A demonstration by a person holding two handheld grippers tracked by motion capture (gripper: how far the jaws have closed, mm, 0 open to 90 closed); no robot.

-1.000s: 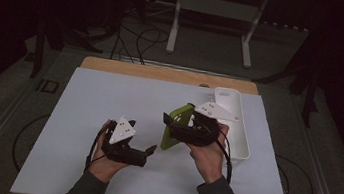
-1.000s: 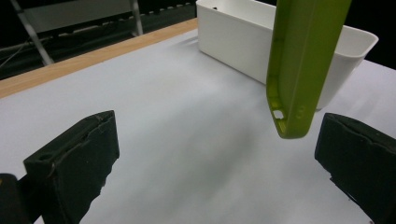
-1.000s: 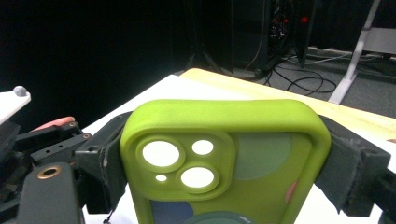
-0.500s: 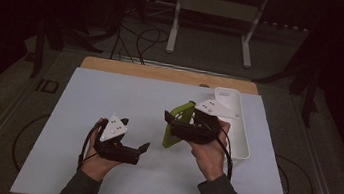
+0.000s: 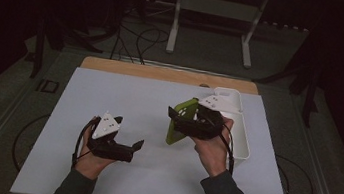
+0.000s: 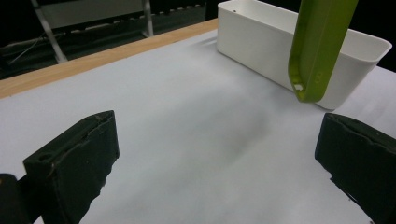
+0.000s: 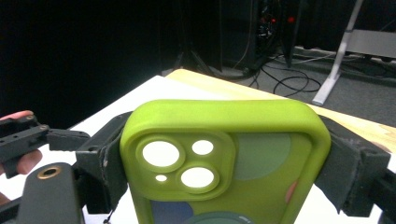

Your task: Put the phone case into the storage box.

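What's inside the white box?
The white box looks empty where its inside shows in the high view, but the green phone case and right gripper cover part.

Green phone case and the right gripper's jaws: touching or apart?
Touching. In the right gripper view the green phone case sits squeezed between the right gripper's two black jaws, each pressed flat against one side edge, no gap showing.

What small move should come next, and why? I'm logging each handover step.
Probably bring the open left gripper toward the green phone case. The right gripper is clamped on its sides, holding it off the table beside the white bin; the left holds nothing.
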